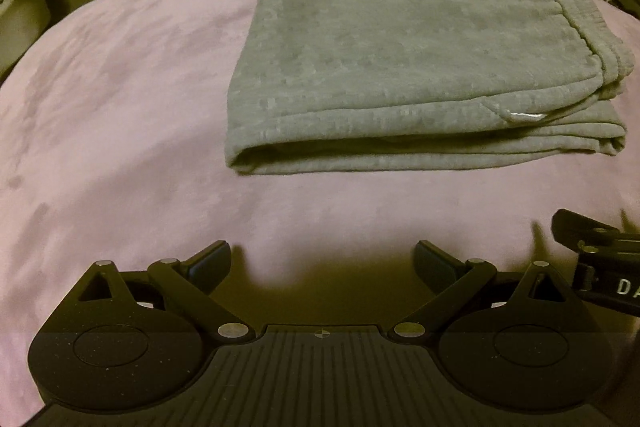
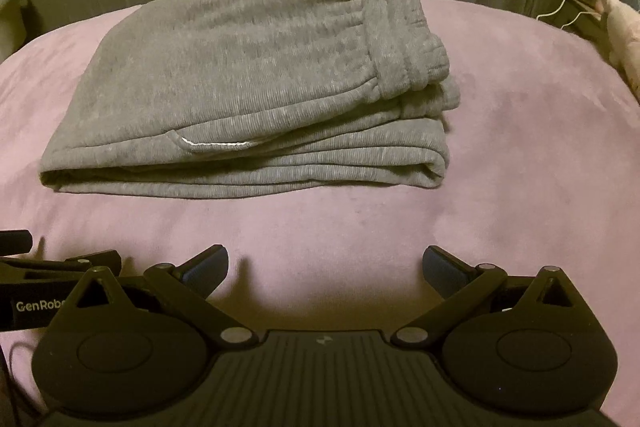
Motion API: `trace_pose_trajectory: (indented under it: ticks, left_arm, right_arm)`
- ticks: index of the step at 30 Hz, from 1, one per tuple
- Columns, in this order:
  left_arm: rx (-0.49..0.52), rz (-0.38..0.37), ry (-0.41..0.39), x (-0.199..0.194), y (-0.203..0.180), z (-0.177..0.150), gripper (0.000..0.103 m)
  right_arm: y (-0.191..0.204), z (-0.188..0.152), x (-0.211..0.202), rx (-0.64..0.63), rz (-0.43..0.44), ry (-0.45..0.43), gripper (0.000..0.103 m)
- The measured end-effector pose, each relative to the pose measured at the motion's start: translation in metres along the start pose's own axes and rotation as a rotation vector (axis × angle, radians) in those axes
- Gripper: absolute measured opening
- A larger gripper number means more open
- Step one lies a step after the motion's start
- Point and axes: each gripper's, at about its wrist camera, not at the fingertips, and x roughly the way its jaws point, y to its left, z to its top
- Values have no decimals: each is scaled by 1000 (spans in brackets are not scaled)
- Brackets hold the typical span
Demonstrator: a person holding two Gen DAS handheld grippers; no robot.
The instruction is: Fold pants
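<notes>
On our left, the left tool (image 1: 323, 259) hangs over the near part of the bed (image 1: 120, 107) with its fingers spread wide and nothing between them. Ahead of it, toward the far edge of the pink bed cover, we see the grey sweatpants (image 1: 400, 59) lying as a compact stack of several layers, the elastic waistband (image 1: 576, 11) turned to the right side and a folded edge facing us. We judge the folding to be done, or nearly so. The fleece looks thick, soft and limp, light enough to lift yet quick to sag and slide open if pinched by one layer only. If we tidy or move it, we would take the whole near folded edge, all layers at once. On our right, the right tool (image 2: 325, 261) is likewise spread and empty, well short of the sweatpants.
</notes>
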Motion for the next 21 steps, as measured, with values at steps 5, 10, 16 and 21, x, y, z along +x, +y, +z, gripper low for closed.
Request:
trace_pose_trajectory:
  ticks: [5,10,16,21]
  left_arm:
    - [-7,3,7,1,1,1,101]
    - [-21,2,17,3,3,1,101]
    - [-31,-1,21,8,5,3,101]
    - [-31,-7,23,9,6,4,101]
  right_arm:
    - [-2,0,-3,8,1,-2,103]
    - [-3,1,-3,14,1,-1,103]
    - [-6,2,-1,26,7,11,103]
    - [-5,2,0,32,3,17,103]
